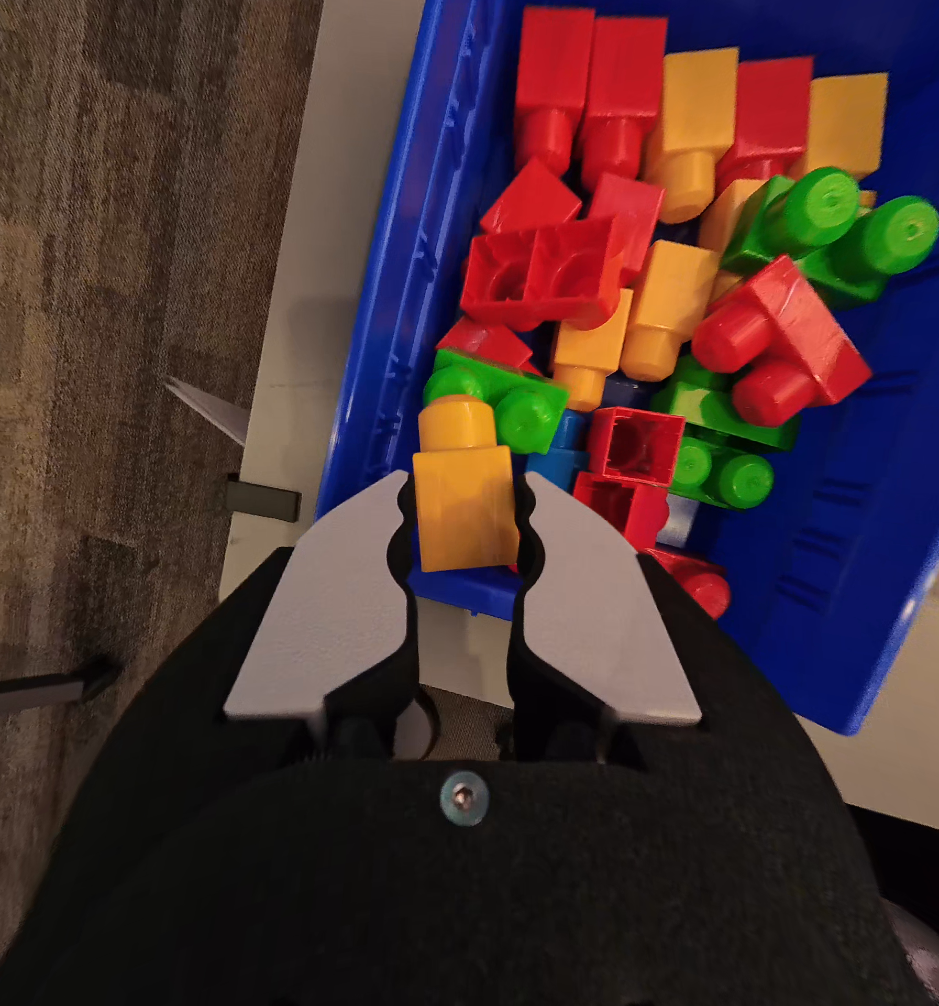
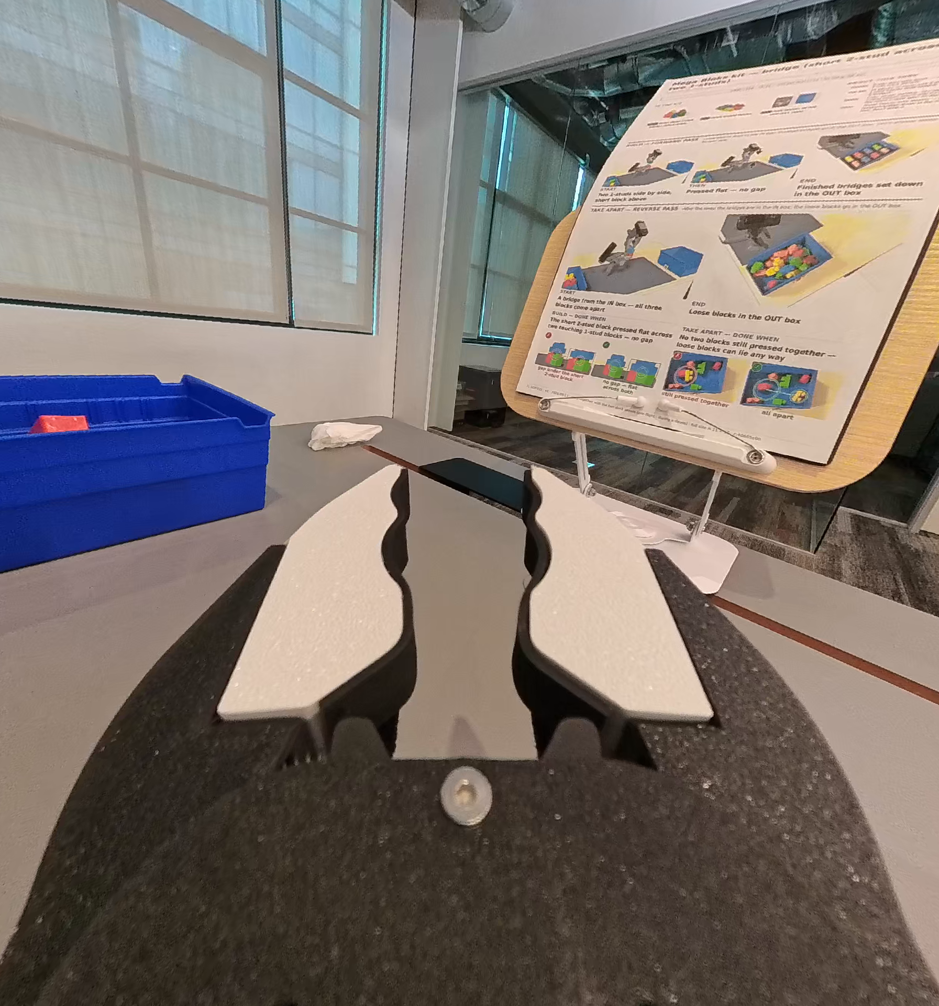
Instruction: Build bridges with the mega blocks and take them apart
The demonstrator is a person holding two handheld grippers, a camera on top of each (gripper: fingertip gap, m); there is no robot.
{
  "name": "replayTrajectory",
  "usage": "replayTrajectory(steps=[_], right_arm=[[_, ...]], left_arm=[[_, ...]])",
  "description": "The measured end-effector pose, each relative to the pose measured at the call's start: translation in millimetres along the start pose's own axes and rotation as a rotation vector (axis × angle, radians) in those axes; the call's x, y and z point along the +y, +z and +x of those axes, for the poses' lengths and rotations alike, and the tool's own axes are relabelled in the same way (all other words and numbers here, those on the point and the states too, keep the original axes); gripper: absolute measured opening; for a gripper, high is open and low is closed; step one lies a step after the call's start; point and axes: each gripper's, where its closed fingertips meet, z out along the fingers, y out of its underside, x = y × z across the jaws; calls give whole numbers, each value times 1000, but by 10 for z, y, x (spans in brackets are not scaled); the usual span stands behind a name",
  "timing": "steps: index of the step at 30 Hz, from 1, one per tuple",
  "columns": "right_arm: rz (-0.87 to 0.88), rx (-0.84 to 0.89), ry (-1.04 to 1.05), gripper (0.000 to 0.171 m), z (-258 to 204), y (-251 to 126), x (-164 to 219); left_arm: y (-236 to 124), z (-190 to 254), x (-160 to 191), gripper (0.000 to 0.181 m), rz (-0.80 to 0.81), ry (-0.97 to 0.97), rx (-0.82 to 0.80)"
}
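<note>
My left gripper (image 1: 464, 484) grips a yellow one-stud block (image 1: 464, 506) between its two fingers, with the stud pointing away from me. I hold it over the near corner of the blue bin (image 1: 864, 490), which is full of loose red, yellow, green and blue blocks. My right gripper (image 2: 464, 479) is parted and holds nothing above the grey desk (image 2: 129, 599). A second blue bin (image 2: 119, 473) stands to its left, and an instruction sheet on a stand (image 2: 728, 261) to its right
</note>
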Motion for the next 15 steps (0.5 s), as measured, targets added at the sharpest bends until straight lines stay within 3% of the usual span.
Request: replayTrajectory(steps=[8,15], right_arm=[[-6,7,-11,39,12,-2,9],[-1,-15,-10,39,-8,-16,13]], left_arm=[[-476,483,-327,35,186,62,144],[-801,1606,-527,35,322,258,330]])
